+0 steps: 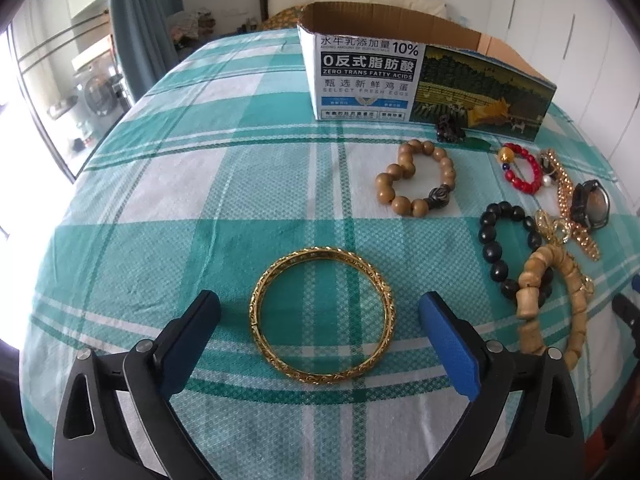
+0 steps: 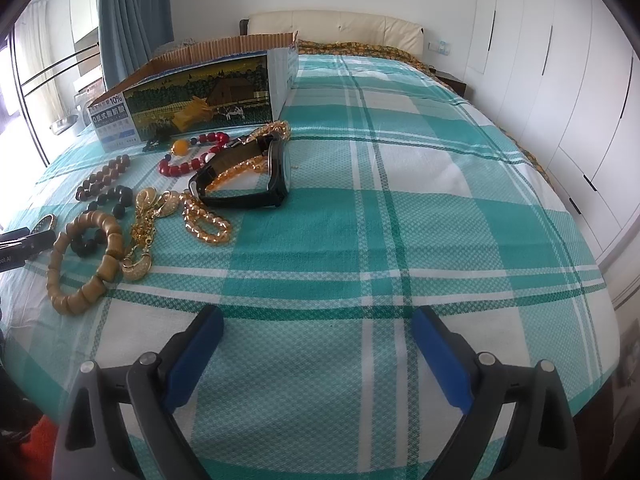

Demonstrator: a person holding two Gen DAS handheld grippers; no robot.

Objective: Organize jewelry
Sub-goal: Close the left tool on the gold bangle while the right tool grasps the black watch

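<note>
A gold bangle [image 1: 256, 312] lies flat on the green plaid bedspread, between the fingers of my open left gripper [image 1: 320, 306], which is empty. To its right lie a tan bead bracelet [image 1: 416, 178], a red bead bracelet [image 1: 522, 170], a black bead bracelet [image 1: 496, 252], a bamboo-style wooden bracelet [image 1: 536, 272], a gold chain [image 1: 566, 196] and a black watch [image 1: 592, 204]. An open cardboard box [image 1: 364, 80] stands behind them. My right gripper [image 2: 316, 320] is open and empty over bare bedspread, right of the wooden bracelet [image 2: 80, 264], the watch [image 2: 248, 176] and the box [image 2: 200, 92].
The bed's left edge drops off toward a glass door [image 1: 60, 80]. White wardrobe doors [image 2: 560, 80] run along the right side. A headboard and pillow [image 2: 336, 28] stand at the far end. Gold earrings [image 2: 148, 204] lie among the bracelets.
</note>
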